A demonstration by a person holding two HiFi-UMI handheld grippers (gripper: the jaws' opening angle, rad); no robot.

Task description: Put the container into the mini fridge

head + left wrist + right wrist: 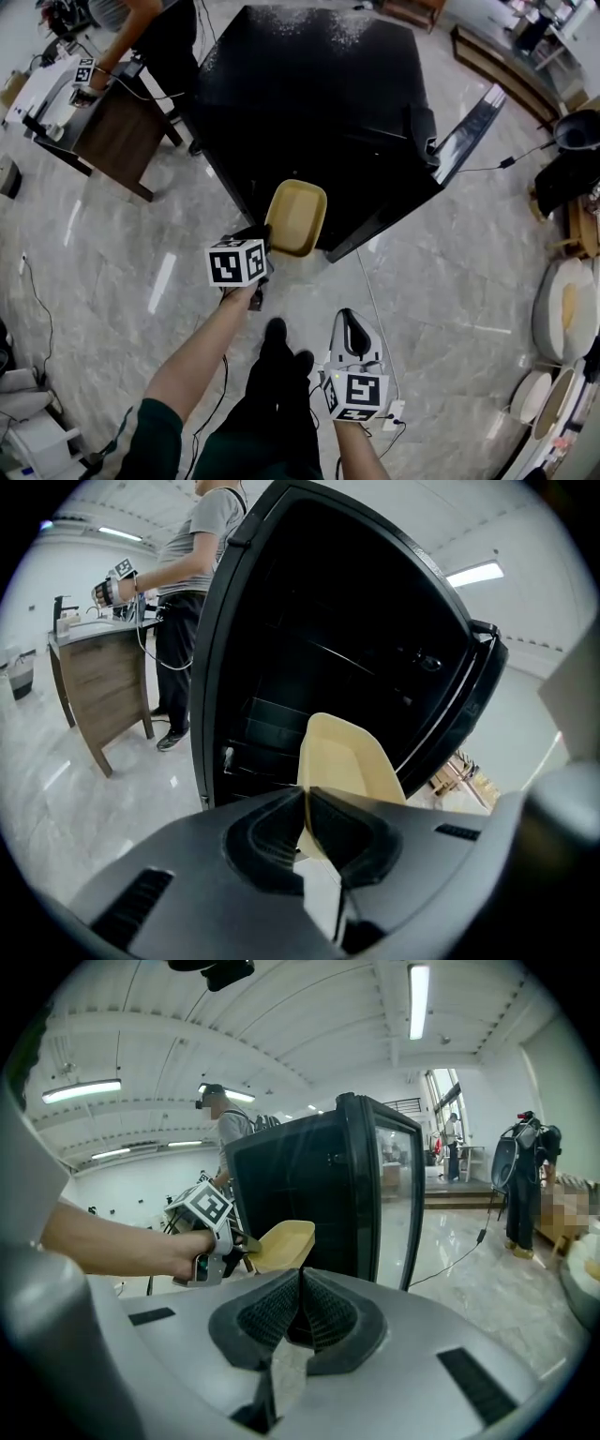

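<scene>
Beige rectangular plastic container (296, 217) (347, 759) (283, 1241) is pinched by its near rim between the 2 jaws of the left gripper (266, 238) (307, 797). The jaws close narrowly on that thin wall, and the rest of the tray sticks out forward past the tips with its open side up. The left gripper view shows it tilted, with its far end against the dark interior of the black mini fridge (319, 103) (309, 621) (300, 1185). Whether it has crossed the threshold cannot be told. The fridge's glass door (469, 122) (389, 1194) stands swung open to the right of the container.

Right gripper (350, 323) (300, 1283) has its jaws pressed together with nothing between them. It is held low and well apart from the container.

Background: 1 other person (141, 28) (197, 555) stands at a brown wooden table (117, 131) (98, 672).
</scene>
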